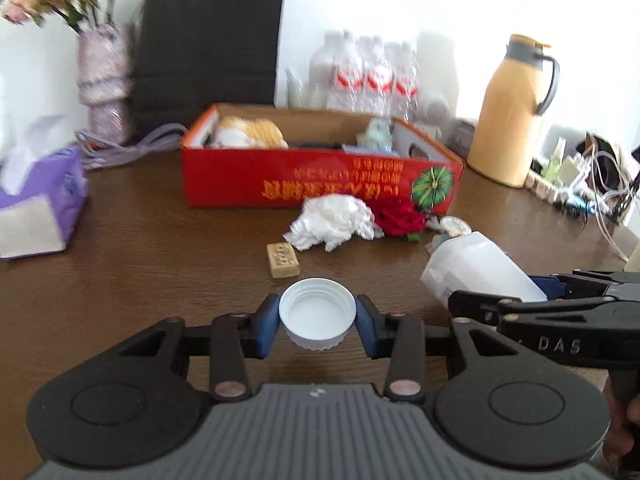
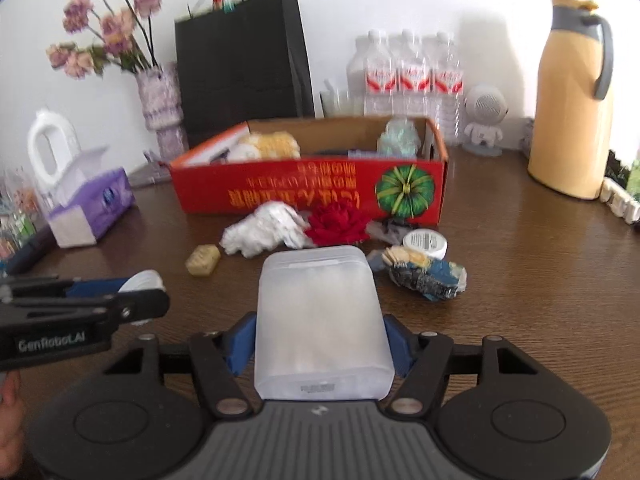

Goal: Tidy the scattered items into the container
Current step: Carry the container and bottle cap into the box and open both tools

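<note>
My left gripper [image 1: 317,320] is shut on a white screw cap [image 1: 317,312], held above the brown table. My right gripper [image 2: 320,340] is shut on a frosted white plastic box [image 2: 320,320], which also shows in the left wrist view [image 1: 476,272]. The red cardboard box [image 1: 320,180] [image 2: 312,188] stands ahead with a yellow plush and other items inside. In front of it lie crumpled white tissue [image 1: 332,222] [image 2: 264,232], a red flower [image 1: 400,218] [image 2: 338,220], a tan block [image 1: 283,260] [image 2: 203,261], a small round tin [image 2: 425,242] and a crumpled blue wrapper [image 2: 424,274].
A purple tissue box [image 1: 36,204] [image 2: 90,208] sits at the left. A yellow thermos jug [image 1: 516,108] [image 2: 572,100], water bottles [image 2: 408,76], a black bag [image 1: 208,40], a flower vase [image 2: 160,104] and cables [image 1: 600,184] line the back and right.
</note>
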Demonstrator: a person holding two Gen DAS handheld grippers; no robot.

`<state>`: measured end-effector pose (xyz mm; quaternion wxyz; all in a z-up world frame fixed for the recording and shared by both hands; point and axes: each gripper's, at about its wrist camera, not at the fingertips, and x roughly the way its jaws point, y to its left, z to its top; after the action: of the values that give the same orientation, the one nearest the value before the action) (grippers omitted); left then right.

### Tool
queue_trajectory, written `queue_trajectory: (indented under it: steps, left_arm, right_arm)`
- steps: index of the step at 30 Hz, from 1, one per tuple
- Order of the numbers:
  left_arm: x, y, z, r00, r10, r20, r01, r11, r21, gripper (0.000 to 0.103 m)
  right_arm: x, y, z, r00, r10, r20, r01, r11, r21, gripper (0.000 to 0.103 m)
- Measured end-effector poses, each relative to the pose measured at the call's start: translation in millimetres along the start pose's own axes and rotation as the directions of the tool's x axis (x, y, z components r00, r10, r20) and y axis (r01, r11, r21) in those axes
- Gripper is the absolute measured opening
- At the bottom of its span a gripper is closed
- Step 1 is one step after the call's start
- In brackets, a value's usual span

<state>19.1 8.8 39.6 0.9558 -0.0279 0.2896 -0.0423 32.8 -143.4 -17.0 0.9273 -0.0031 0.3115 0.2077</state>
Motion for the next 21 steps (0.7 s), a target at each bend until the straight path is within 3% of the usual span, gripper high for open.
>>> queue_trajectory:
  steps: [6,10,16,21]
  left_arm:
    - [-43,-3,-11,0.995,0.054,0.08,-0.051,0.998,-0.036,0.041]
    - [-77,-8,-19,0.985,0.073,0.155,-0.065,0.996,-0.054,0.041]
    - [-118,-20,-42,0.966,0.104,0.235,-0.097,0.994,-0.041,0.041]
    - [-136,-30,-57,0.963,0.112,0.246,-0.113,0.994,-0.011,0.041]
  right_arm:
    - [-51,9,-7,0.989,-0.026,0.144,0.02,0.999,0.042,0.065]
    - [-87,19,-17,0.964,-0.057,0.258,0.052,0.998,0.027,0.065]
    - [-127,32,-39,0.943,-0.056,0.328,0.051,0.998,0.025,0.065]
    - [-154,38,-62,0.919,-0.063,0.388,0.041,0.997,0.066,0.065]
